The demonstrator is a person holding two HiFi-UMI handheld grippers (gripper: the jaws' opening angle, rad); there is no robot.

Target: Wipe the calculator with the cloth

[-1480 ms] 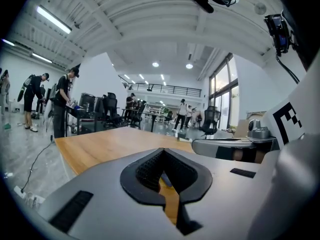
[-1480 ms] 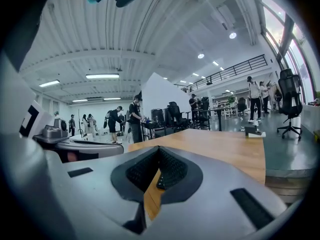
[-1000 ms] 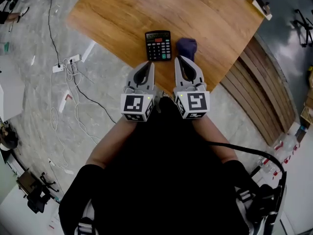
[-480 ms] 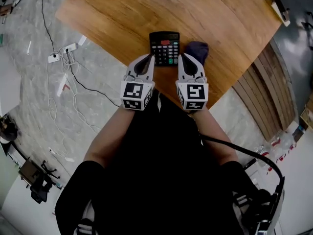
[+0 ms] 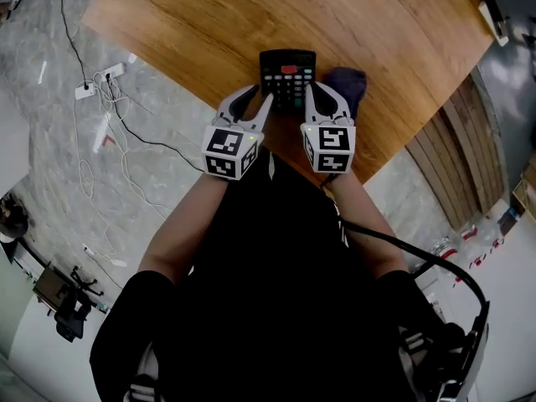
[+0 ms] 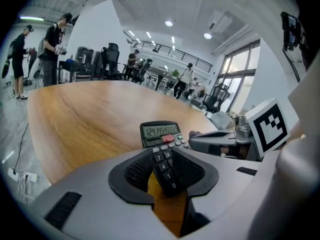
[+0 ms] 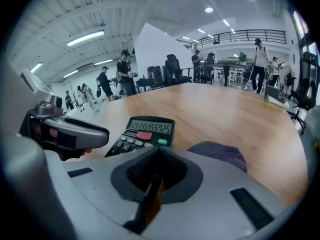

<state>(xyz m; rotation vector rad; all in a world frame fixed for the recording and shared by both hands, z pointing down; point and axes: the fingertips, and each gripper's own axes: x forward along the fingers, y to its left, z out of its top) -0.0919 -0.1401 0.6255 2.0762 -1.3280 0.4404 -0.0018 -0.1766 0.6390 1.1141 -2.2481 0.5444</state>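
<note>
A black calculator [image 5: 287, 75] with a lit display lies near the front edge of the wooden table [image 5: 193, 23]; the left gripper view shows the calculator [image 6: 159, 132] too. A dark purple cloth [image 5: 347, 82] lies bunched just to its right, and this cloth [image 7: 220, 153] sits ahead-right of my right jaws. My left gripper [image 5: 249, 100] is at the calculator's near-left corner. Its jaws have just been opening, and that corner shows in the gap of the left gripper [image 6: 162, 166] with the pads clear of it. My right gripper [image 5: 316, 95] is shut and empty, between calculator and cloth.
A power strip with cables [image 5: 88, 90] lies on the floor to the left. Stacked wooden slats [image 5: 452, 166] lie on the floor at the right. A small object [image 5: 494, 13] sits at the table's far right corner. People and office chairs stand far beyond the table.
Both grippers have dropped and moved forward over the table edge and now flank the calculator's near end. The left jaws have spread apart; the right stay closed.
</note>
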